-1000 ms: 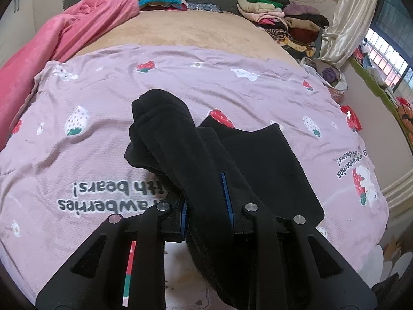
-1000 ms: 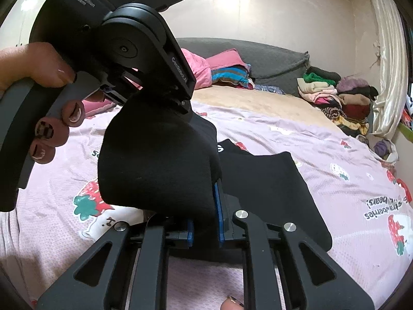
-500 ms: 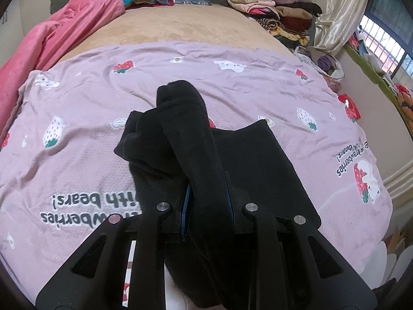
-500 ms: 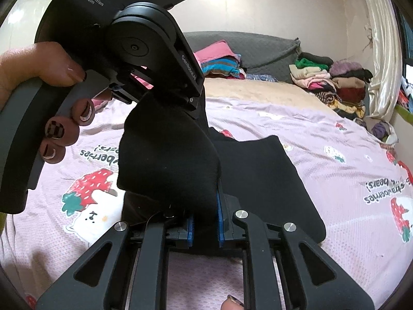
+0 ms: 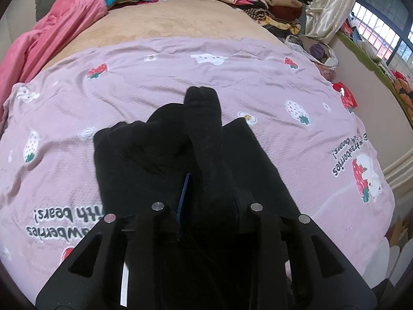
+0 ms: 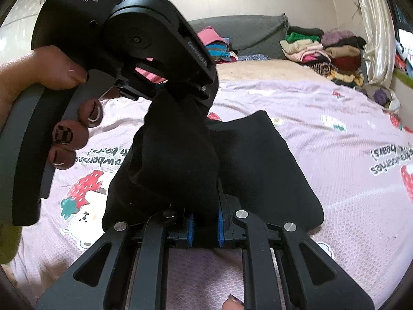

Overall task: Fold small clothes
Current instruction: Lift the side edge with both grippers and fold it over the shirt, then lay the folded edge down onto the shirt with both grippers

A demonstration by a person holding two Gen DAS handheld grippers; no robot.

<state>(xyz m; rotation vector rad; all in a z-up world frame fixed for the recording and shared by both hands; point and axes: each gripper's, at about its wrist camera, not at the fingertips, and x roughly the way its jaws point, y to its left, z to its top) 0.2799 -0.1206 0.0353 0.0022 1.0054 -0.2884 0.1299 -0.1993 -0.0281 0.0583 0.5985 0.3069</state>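
Both the left gripper (image 5: 206, 201) and right gripper (image 6: 205, 226) are clamped on the soft black fabric garment (image 6: 258, 160), lifting its edge above the lilac strawberry-print bedsheet (image 5: 258, 82).

A black garment (image 5: 160, 152) lies on a lilac bedspread (image 5: 155, 82) printed with red strawberries and white bears (black lettering too), beside a pink blanket (image 5: 51, 33) and tan sheet (image 5: 180, 23).

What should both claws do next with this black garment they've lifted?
Probably carry the lifted edge forward and lay it down. Both the left claw and right claw pinch the black garment, whose far part lies flat on the pink sheet.
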